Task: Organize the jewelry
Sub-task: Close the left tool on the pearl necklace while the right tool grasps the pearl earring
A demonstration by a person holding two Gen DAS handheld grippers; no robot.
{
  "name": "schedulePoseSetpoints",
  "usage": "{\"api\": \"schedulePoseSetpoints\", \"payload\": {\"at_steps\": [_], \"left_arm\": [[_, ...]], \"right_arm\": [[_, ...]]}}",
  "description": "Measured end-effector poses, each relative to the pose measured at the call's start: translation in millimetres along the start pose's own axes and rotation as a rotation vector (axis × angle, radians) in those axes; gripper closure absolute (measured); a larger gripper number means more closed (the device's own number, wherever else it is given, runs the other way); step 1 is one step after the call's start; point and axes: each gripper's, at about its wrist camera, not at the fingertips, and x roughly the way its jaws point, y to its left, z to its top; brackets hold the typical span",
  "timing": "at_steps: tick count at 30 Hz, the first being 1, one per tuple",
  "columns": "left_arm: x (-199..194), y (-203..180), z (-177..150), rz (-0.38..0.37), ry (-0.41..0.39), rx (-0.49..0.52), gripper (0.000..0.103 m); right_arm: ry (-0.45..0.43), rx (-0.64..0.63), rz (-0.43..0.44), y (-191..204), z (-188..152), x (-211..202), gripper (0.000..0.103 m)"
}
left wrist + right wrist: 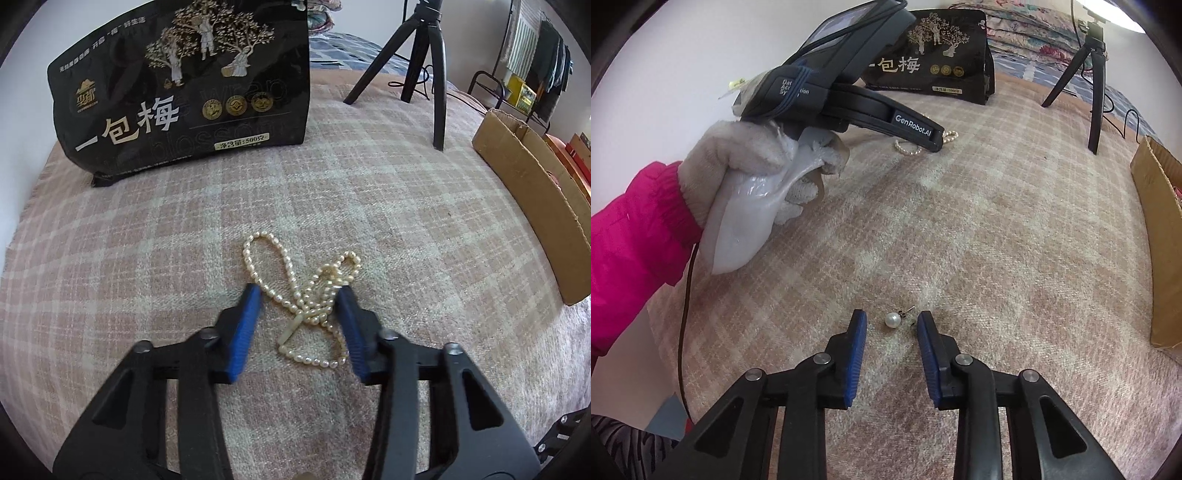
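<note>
Blanket (pixel 369 192) is soft plaid wool, so both items sit slightly sunk in the nap.

Necklace (pixel 314 295): a limp tangle of small beads lying mid-blanket between the pads of my left gripper (pixel 301 291). Jaws parted, right pad touching strands, nothing pinched. I judge it light and slippery; best pinched at the knotted crossing.

Earring (pixel 892 319): a single pearl on a thin post, between the pads of my right gripper (pixel 892 321). Jaws apart, no contact. Likely to roll; grip across the pearl.
</note>
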Motion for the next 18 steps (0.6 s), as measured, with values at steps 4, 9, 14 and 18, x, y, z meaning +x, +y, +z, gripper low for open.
{"api": "schedulePoseSetpoints", "payload": {"at_steps": [4, 9, 14, 18], "left_arm": [[0.7, -5.4, 1.7, -0.007, -0.004, 0.019, 0.093], [-1.1, -9.1, -0.5, 0.001, -0.019, 0.026, 0.094], [-5.0, -3.3, -1.7, -0.008, -0.025, 0.001, 0.095], [-11.3, 1.1, -4.6, -0.007, -0.035, -0.014, 0.095]], "right_arm": [[0.003, 0.000, -0.001, 1.0, -1.1, -1.8, 0.081], [0.000, 0.008, 0.006, -1.6, -1.7, -2.4, 0.089], [-0.001, 0.018, 0.015, -3.8, -2.3, -3.0, 0.096], [-0.008, 0.026, 0.025, -5.1, -1.9, -4.2, 0.097]]}}
